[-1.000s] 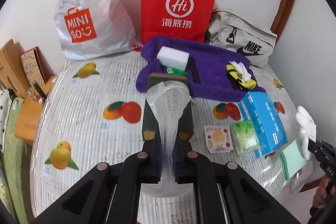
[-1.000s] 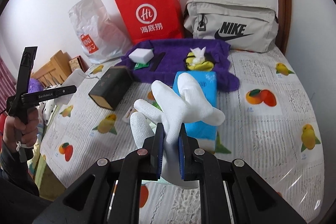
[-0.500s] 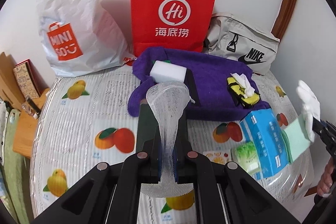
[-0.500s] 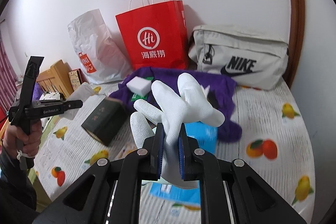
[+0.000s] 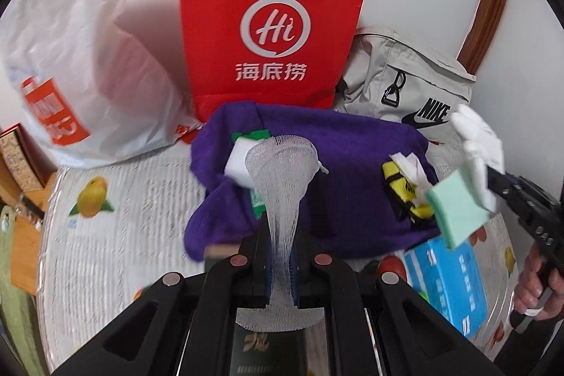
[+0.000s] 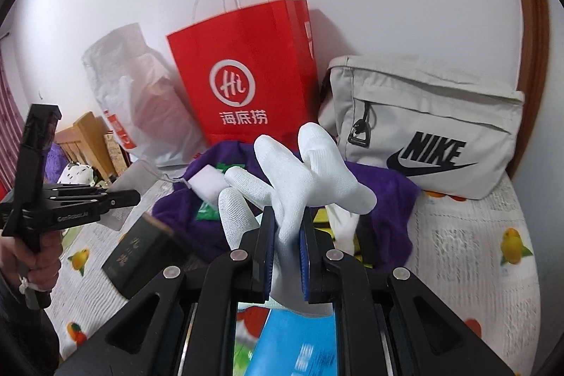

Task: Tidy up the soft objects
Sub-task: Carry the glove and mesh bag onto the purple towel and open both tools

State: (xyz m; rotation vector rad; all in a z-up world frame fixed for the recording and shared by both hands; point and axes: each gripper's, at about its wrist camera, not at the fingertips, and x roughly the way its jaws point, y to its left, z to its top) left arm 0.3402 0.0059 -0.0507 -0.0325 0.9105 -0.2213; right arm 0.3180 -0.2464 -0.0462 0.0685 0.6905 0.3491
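My left gripper [image 5: 281, 265] is shut on a white mesh net [image 5: 282, 171] and holds it above the near edge of the purple towel [image 5: 345, 164]. My right gripper [image 6: 286, 244] is shut on a white glove [image 6: 299, 178], raised over the towel [image 6: 380, 199]. In the left wrist view the glove [image 5: 476, 143] shows at the right with a mint green sponge [image 5: 454, 207] hanging by it. A white sponge [image 5: 238, 164] and a yellow item with white tissue [image 5: 405, 182] lie on the towel.
A red paper bag [image 5: 271, 23], a white Miniso plastic bag [image 5: 81, 59] and a grey Nike bag [image 6: 423, 129] stand along the back wall. A dark box [image 6: 141, 252] and a blue tissue pack [image 5: 447, 273] lie on the fruit-print tablecloth [image 5: 123, 235].
Both grippers have moved forward toward the towel and the bags, which look larger now. Each keeps its hold: left on the mesh net, right on the glove.
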